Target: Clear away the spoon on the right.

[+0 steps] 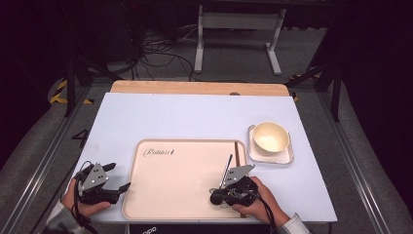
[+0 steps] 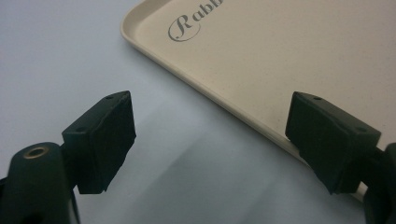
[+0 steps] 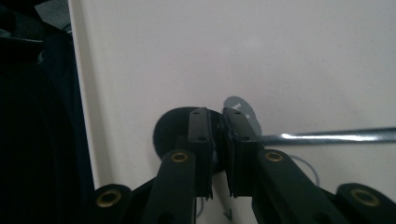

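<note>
Over the tray (image 1: 165, 195), right gripper (image 3: 217, 116) fingers nearly together around a black-headed metal utensil (image 3: 327, 136); left gripper (image 2: 210, 140) fingers wide apart, empty.

Desk (image 1: 195, 114) layout. A tray (image 1: 165, 195) lies at the near centre of the desk. To its right and slightly farther back, a bowl (image 1: 270, 138) sits on a small plate (image 1: 287, 157). A pair of chopsticks (image 1: 237, 152) lies along the tray's right edge. A ladle (image 1: 225, 171) lies on the tray's right part, handle pointing away. The left gripper (image 1: 117, 176) sits left of the tray; the right gripper (image 1: 221, 194) rests over the tray's near right corner.
</note>
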The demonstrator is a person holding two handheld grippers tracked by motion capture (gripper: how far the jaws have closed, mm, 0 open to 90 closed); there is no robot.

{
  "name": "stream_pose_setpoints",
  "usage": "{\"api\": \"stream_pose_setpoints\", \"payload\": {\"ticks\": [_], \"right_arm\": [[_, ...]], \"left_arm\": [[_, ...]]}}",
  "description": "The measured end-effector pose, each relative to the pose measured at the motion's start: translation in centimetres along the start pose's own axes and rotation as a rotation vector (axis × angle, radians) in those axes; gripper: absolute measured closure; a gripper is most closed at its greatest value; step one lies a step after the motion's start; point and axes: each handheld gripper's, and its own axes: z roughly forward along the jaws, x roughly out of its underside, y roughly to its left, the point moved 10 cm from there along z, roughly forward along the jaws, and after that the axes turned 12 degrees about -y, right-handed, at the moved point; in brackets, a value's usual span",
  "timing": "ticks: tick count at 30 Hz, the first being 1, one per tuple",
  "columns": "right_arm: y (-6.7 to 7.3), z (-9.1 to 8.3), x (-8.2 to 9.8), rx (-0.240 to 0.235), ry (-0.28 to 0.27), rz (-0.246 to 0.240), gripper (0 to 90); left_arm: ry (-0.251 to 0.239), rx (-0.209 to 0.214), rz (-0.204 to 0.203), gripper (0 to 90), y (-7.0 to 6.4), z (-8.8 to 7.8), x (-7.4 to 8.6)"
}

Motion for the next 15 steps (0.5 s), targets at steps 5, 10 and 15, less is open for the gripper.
{"api": "stream_pose_setpoints", "payload": {"ticks": [5, 10, 15], "right_arm": [[0.1, -0.9, 0.8, -0.012, 0.016, 0.017, 81.8], [-0.3, -1.7, 1.2, 0.009, 0.016, 0.027, 81.3], [-0.4, -1.4, 0.5, 0.019, -0.011, 0.016, 80.4]], "left_arm": [[0.004, 0.003, 0.004, 16.8, -0.1, 0.0, 0.0], [0.007, 0.005, 0.007, 16.7, -0.1, 0.1, 0.0], [0.008, 0.006, 0.005, 16.8, -0.1, 0.1, 0.0]]}}
